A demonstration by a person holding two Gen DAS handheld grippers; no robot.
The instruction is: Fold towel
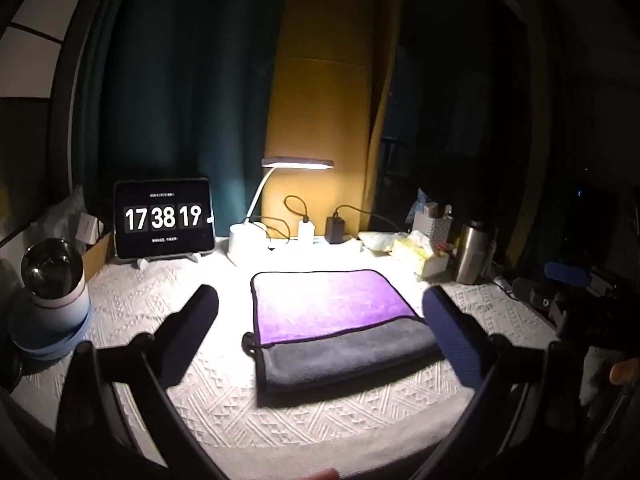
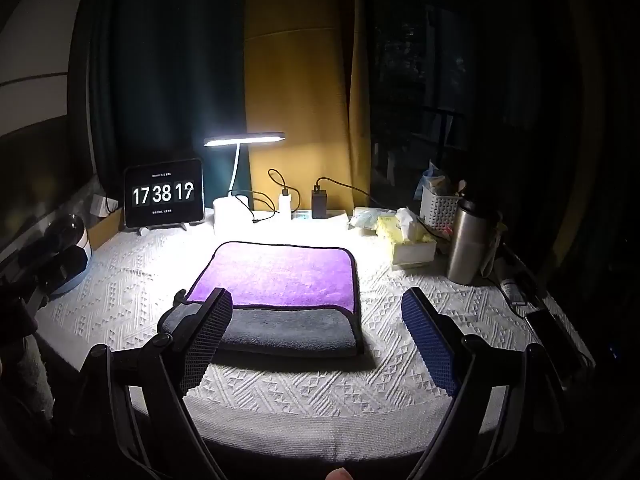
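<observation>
A folded towel [image 1: 332, 320] lies flat on the white textured tablecloth [image 1: 160, 292], purple side up with a grey band along its near edge and a dark hanging loop at its left corner. It also shows in the right wrist view [image 2: 280, 280]. My left gripper [image 1: 320, 300] is open and empty, held above the table with the towel showing between its fingers. My right gripper [image 2: 316, 304] is open and empty, its left finger over the towel's near left corner, its right finger to the right of the towel.
A lit desk lamp [image 1: 298, 164] and a tablet clock [image 1: 164, 218] stand at the back. A round camera [image 1: 52, 280] sits at the left. A tissue box [image 2: 408, 236], a steel bottle [image 2: 470, 240] and a white basket [image 2: 440, 204] stand at the right.
</observation>
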